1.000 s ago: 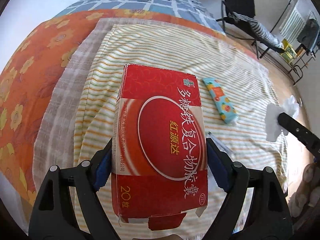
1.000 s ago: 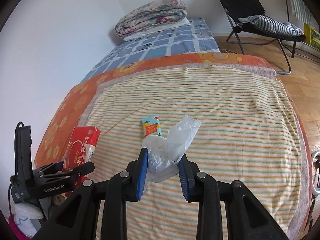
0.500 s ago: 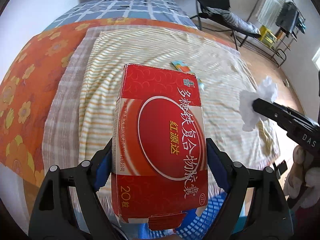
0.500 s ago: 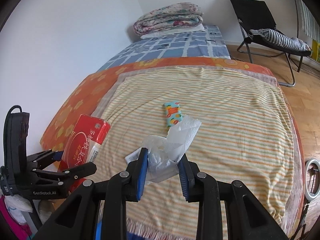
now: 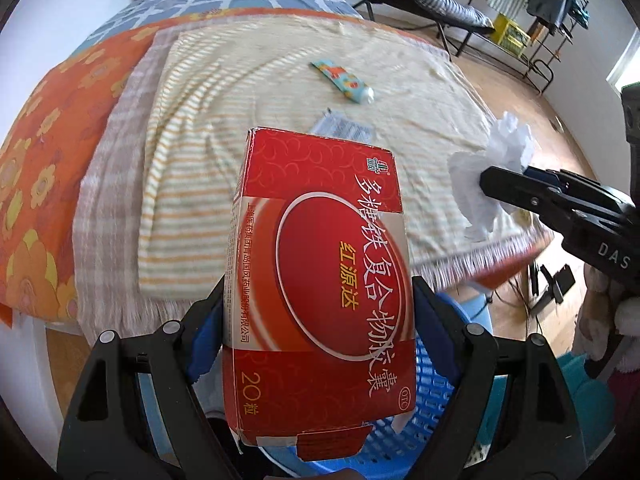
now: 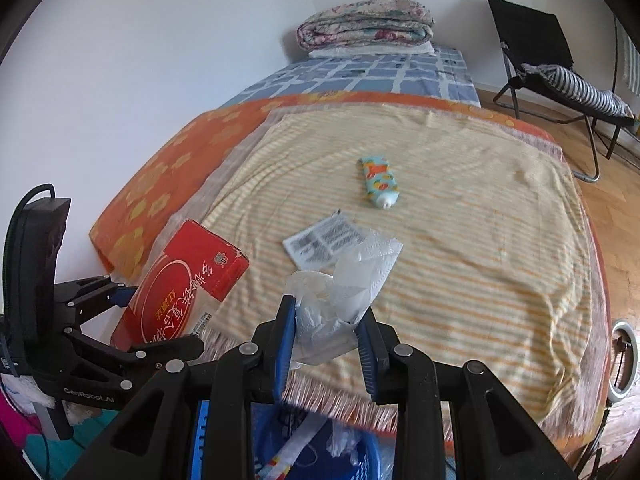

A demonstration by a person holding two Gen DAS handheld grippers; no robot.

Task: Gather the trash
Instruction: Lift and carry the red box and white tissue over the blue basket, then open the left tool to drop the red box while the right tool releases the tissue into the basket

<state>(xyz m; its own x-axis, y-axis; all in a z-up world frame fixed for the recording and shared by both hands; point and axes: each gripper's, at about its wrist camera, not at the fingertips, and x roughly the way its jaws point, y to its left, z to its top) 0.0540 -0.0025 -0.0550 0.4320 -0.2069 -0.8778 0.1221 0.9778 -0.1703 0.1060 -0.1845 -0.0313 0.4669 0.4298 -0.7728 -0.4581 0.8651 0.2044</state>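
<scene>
Two handheld grippers carry trash away from a bed toward a blue plastic basket point(image 5: 432, 432) at the bottom of both views.

In the left wrist view, the left gripper point(image 5: 316, 320) fills the lower centre of the frame. Its blue-padded jaws stand wide and press on both long sides of a red cardboard medicine box point(image 5: 320, 280), which is held lengthwise and points up the frame. The basket's lattice rim shows just beneath the box's near end.

At the right edge of that view, the right gripper point(image 5: 496, 184) clamps a crumpled white tissue point(image 5: 492, 176). In the right wrist view the same tissue sits at lower centre, pinched between narrowly set jaws, with the basket directly below.

Two pieces of trash lie on the striped yellow blanket point(image 6: 480, 240): a small colourful tube point(image 6: 378, 182) near the middle of the frame, and a flat printed leaflet point(image 6: 324, 240) just below it.

The step in hand appears to be dropping both items into the basket. To do it well, each gripper should be centred over the basket opening, not over its rim, before letting go. The box is long, so tipping its near end downward would likely help it slide in rather than bridge the rim. The tissue is light and may cling to a pad, so opening wide should help.
</scene>
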